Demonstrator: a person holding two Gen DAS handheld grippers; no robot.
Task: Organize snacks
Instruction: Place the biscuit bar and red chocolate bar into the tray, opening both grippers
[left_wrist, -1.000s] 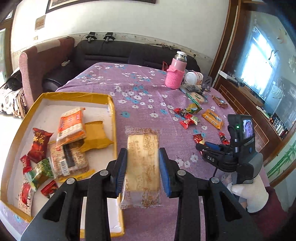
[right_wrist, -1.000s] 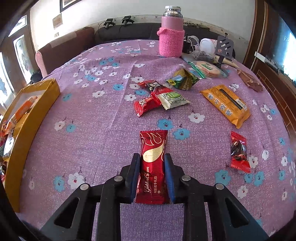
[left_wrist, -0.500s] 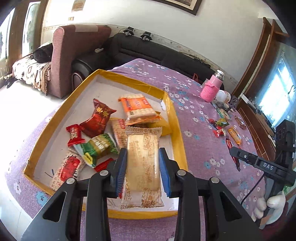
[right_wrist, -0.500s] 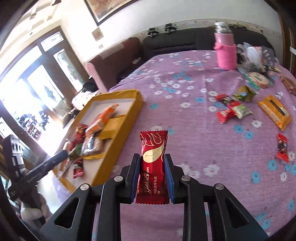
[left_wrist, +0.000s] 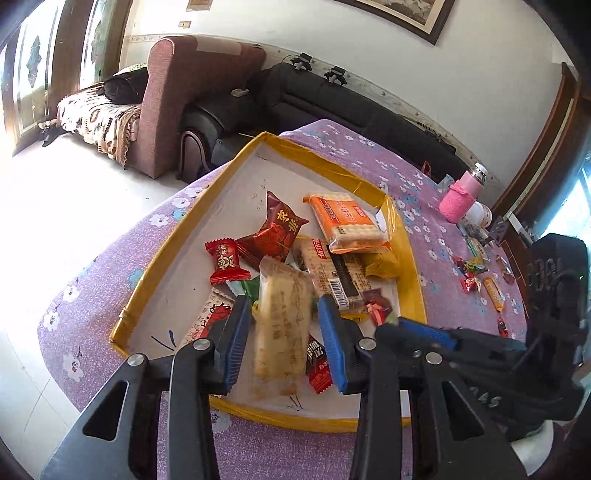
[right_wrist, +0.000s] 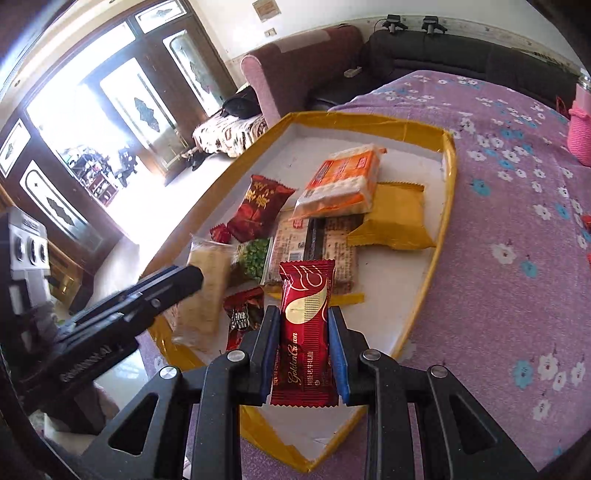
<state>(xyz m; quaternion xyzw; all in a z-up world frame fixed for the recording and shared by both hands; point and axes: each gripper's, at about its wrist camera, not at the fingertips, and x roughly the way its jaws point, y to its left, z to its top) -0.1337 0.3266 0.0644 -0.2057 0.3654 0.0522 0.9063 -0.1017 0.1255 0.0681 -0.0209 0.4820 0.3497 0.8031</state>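
Observation:
A yellow-rimmed tray (left_wrist: 332, 166) with a white floor holds several snacks, among them an orange cracker pack (left_wrist: 347, 221) and a dark red pouch (left_wrist: 275, 229). My left gripper (left_wrist: 282, 314) hangs over the tray's near end and its jaws are opening. The beige cracker pack (left_wrist: 280, 354) between them is blurred, with a gap at each pad. My right gripper (right_wrist: 303, 321) is over the near part of the tray (right_wrist: 447, 206). It is shut on a red chocolate bar (right_wrist: 304, 295), though its jaws are starting to open. The right gripper's fingers (left_wrist: 424, 332) reach in from the right.
Loose snacks (left_wrist: 476, 273) lie on the purple flowered tablecloth to the right, near a pink-sleeved bottle (left_wrist: 461, 195). The table's rounded edge runs just left of the tray. An armchair (left_wrist: 199, 92) and a black sofa (left_wrist: 332, 107) stand beyond it.
Both grippers swung left from the open tablecloth to above the tray. The left jaws widened and the beige pack is slipping down between them. The red bar stays in the right jaws.

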